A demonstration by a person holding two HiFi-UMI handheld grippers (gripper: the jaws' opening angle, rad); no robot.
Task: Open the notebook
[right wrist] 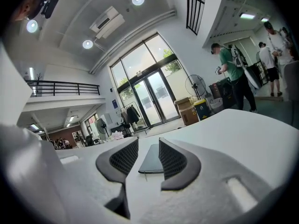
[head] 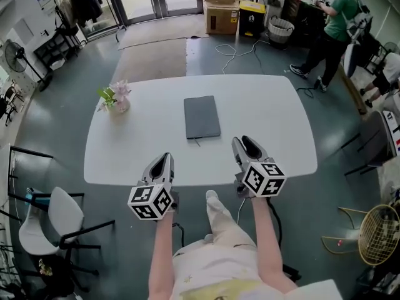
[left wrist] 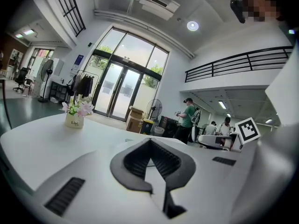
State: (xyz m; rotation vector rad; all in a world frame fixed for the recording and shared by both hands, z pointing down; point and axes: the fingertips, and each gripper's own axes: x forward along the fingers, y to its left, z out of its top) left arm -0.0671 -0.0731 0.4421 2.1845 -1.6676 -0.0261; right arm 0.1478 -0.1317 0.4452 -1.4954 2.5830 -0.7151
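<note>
A closed dark grey notebook (head: 202,117) lies flat at the middle of the white table (head: 269,111), a thin ribbon sticking out of its near edge. Both grippers hover at the table's near edge, short of the notebook. My left gripper (head: 165,159) is to the notebook's near left, its jaw tips meeting with nothing between them (left wrist: 150,141). My right gripper (head: 244,142) is to the near right, jaws a little apart and empty. In the right gripper view the notebook (right wrist: 150,161) shows through the gap of the right gripper (right wrist: 148,146).
A small pot of pink flowers (head: 116,99) stands at the table's far left. A white chair (head: 56,214) is beside the table's near left. Cardboard boxes (head: 220,8) and a person in green (head: 334,17) are far behind. A racket (head: 378,233) lies on the floor at right.
</note>
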